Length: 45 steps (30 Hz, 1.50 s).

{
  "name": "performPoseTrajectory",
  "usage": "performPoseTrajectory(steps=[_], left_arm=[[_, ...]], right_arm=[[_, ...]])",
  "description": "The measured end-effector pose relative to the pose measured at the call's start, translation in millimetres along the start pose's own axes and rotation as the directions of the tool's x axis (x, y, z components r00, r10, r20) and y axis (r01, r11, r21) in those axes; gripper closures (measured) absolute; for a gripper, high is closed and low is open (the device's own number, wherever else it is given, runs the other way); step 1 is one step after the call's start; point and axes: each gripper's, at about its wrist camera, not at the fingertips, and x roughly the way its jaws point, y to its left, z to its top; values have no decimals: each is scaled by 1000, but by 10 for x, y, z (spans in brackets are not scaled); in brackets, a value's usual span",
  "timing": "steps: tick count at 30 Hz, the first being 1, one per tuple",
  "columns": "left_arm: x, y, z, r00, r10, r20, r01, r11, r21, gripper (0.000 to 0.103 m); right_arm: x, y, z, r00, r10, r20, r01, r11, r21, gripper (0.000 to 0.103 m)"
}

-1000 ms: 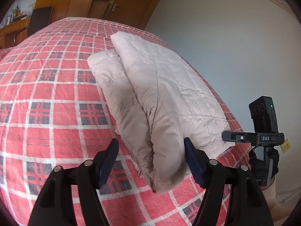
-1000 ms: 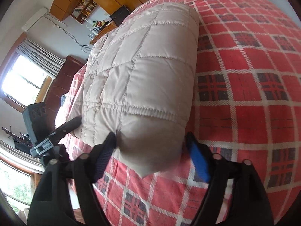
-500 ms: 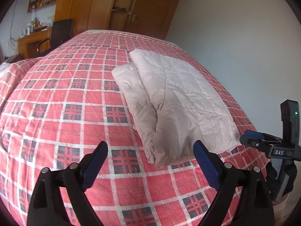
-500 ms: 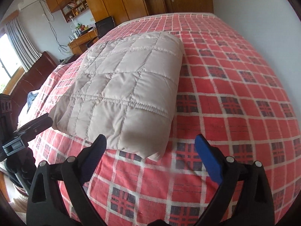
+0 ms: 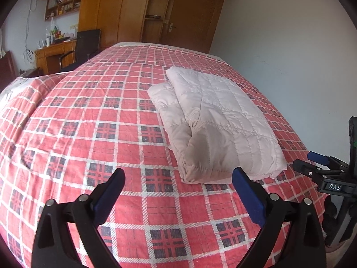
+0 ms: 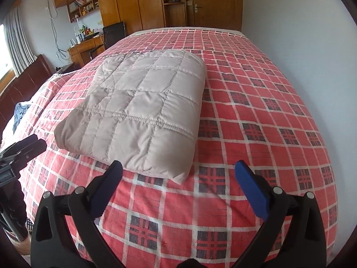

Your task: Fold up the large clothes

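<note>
The pale beige quilted jacket (image 5: 214,120), folded into a thick rectangle, lies lengthwise ahead on the red plaid bedspread (image 5: 89,134); left gripper (image 5: 178,192) and right gripper (image 6: 178,178) both gape empty, about equally near.

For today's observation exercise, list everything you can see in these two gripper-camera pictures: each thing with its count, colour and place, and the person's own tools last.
Quilted jacket: one, pale beige, folded into a compact stack, lying on the bed near its close edge.
Bed cover: one, red plaid with white lines and dark squares, spread over the whole bed.
Wardrobe: one, brown wood, against the far wall.
Door: one, brown wood, shut, far wall beside the wardrobe.
Desk: one, brown wood, far left, small items on top.
Chair: one, black, at the desk.
Curtain: one, grey, far left by the window.
Left gripper: one, black with blue pads, open, clear of the jacket.
Right gripper: one, black with blue pads, open, clear of the jacket.
</note>
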Motion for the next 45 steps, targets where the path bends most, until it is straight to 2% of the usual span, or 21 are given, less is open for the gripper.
performPoseTrajectory(steps=[10, 14, 19, 24, 45], left_arm=[[-196, -151, -53, 997, 69, 44, -71, 997, 40, 4], [-160, -152, -80, 994, 102, 23, -103, 994, 38, 4], [-79, -109, -116, 994, 108, -11, -108, 994, 24, 4], [-107, -128, -135, 991, 137, 9, -137, 990, 43, 4], [-82, -169, -151, 990, 142, 2, -142, 988, 64, 4]], right_arm=[[-90, 64, -64, 999, -45, -8, 45, 999, -9, 3], [-121, 107, -107, 996, -93, -2, 93, 996, -12, 3], [-85, 86, -137, 988, -155, -3, 155, 988, 1, 3], [-87, 93, -147, 986, -169, 0, 169, 986, 11, 3], [-10, 82, -155, 984, -179, -10, 179, 984, 25, 3]])
